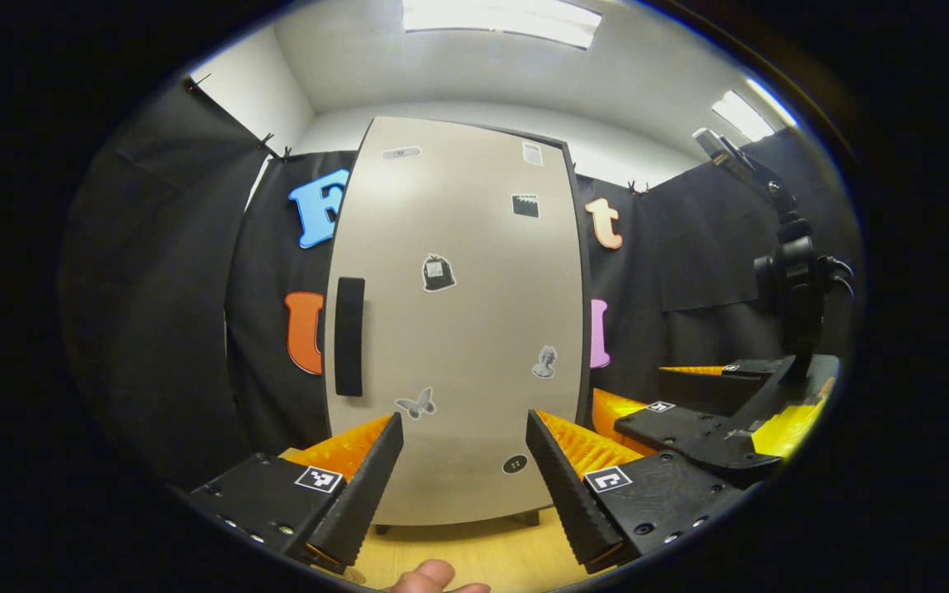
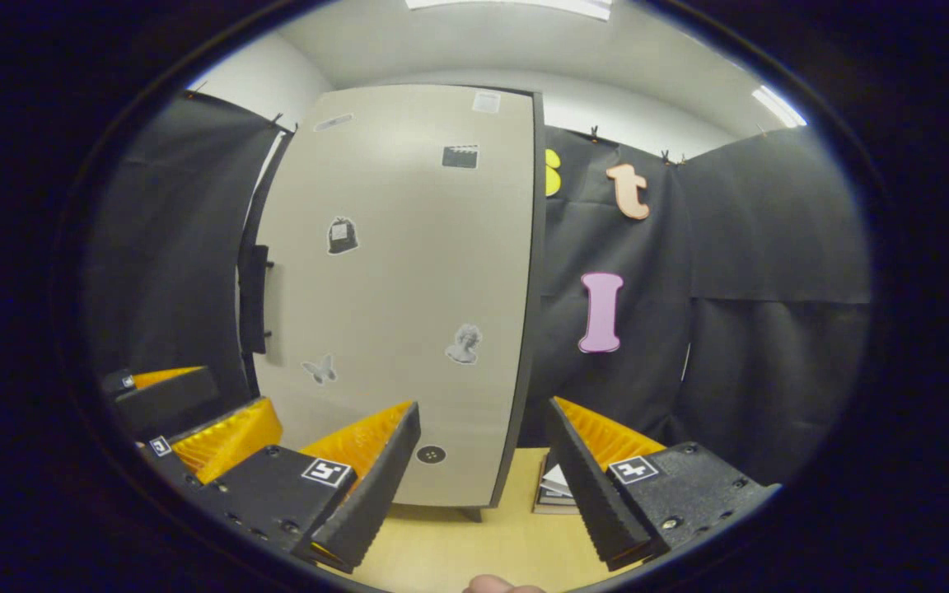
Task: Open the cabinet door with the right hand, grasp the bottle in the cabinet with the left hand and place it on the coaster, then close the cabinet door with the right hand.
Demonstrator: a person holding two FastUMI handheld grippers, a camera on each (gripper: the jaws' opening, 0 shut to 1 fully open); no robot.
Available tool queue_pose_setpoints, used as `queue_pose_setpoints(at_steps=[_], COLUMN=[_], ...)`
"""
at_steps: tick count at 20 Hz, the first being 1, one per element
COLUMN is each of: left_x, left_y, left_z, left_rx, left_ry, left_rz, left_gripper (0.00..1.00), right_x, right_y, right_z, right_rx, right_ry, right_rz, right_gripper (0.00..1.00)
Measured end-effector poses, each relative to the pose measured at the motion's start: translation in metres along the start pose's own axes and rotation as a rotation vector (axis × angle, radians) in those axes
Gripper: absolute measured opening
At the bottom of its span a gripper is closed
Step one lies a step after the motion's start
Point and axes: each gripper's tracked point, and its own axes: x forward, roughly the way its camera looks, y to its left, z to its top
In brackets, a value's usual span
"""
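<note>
In the left gripper view, the left gripper (image 1: 462, 478) sits at 6 o'clock with its jaws spread wide and nothing between them. Straight ahead, from centre up to 12 o'clock, stands the cabinet door (image 1: 458, 321), shut, pale grey with small stickers on it. Its black handle (image 1: 349, 336) runs upright near the door's edge at 9 o'clock. The wooden table (image 1: 474, 552) shows between the jaws, and a fingertip (image 1: 433, 576) pokes in at the very bottom. At 4 o'clock the right gripper (image 1: 664, 403) is seen from the side, well apart from the door, touching nothing; its jaws look parted.

In the right gripper view, the right gripper (image 2: 483, 469) is at 6 o'clock, jaws wide apart and empty. The cabinet door (image 2: 400, 288) fills 11 to 12 o'clock, closed, with the handle (image 2: 254, 298) at 9 o'clock. The left gripper (image 2: 194, 412) lies at 8 o'clock, touching nothing. A small stack of books (image 2: 555, 487) rests on the table (image 2: 441, 552) at 5 o'clock, beside the cabinet's foot. The bottle cannot be seen behind the shut door.
</note>
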Motion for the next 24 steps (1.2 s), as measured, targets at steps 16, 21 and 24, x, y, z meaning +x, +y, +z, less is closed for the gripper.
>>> queue_pose_setpoints(at_steps=[16,21,24], left_x=[0.012,0.004,0.004], left_y=[0.024,0.029,0.031], left_z=[0.004,-0.005,-0.016], left_rx=[-0.004,0.001,-0.01], left_ry=[-0.013,0.01,0.039], left_rz=[0.146,0.173,0.18], left_gripper=[0.95,0.94,0.95], right_x=[-0.018,-0.023,-0.025], right_y=[0.022,0.032,0.027], right_z=[0.007,-0.007,-0.012], right_rx=[-0.024,-0.017,-0.038], right_ry=[-0.073,-0.029,-0.017], right_rz=[0.151,0.201,0.183], right_gripper=[0.97,0.96,0.97])
